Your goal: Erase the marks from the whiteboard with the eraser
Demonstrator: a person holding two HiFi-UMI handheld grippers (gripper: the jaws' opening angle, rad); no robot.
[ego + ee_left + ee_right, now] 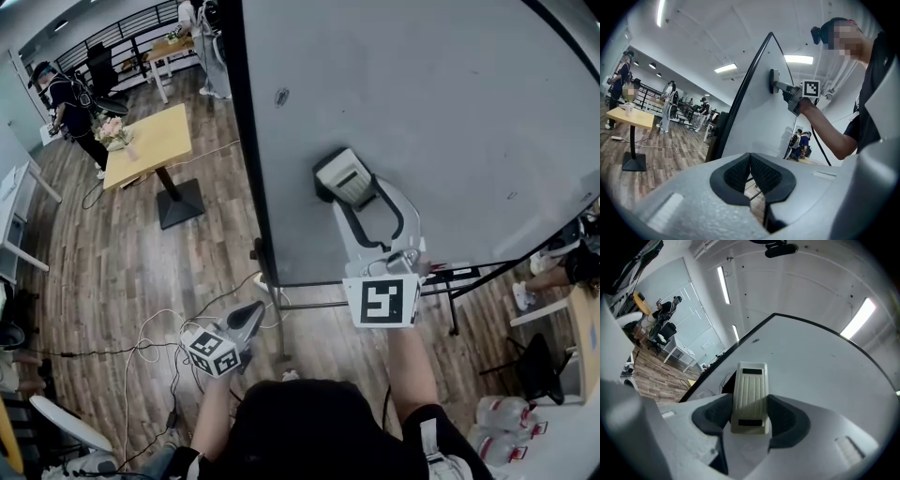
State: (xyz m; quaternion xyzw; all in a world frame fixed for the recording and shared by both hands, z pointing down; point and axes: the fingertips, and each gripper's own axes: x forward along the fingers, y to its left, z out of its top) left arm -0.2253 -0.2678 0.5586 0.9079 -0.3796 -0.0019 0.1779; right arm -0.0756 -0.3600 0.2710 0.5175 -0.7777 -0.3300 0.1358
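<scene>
Fingers (788, 420) of the right gripper (750, 414) clamp the cream ribbed eraser (750, 390) by its sides, its far face flat against the whiteboard (441, 103) (about mid-board in the head view). A small dark mark (281, 96) sits near the board's left edge, well apart from the eraser. Off the board's lower left corner hangs the left gripper (750, 169), pads pressed together, nothing between them.
</scene>
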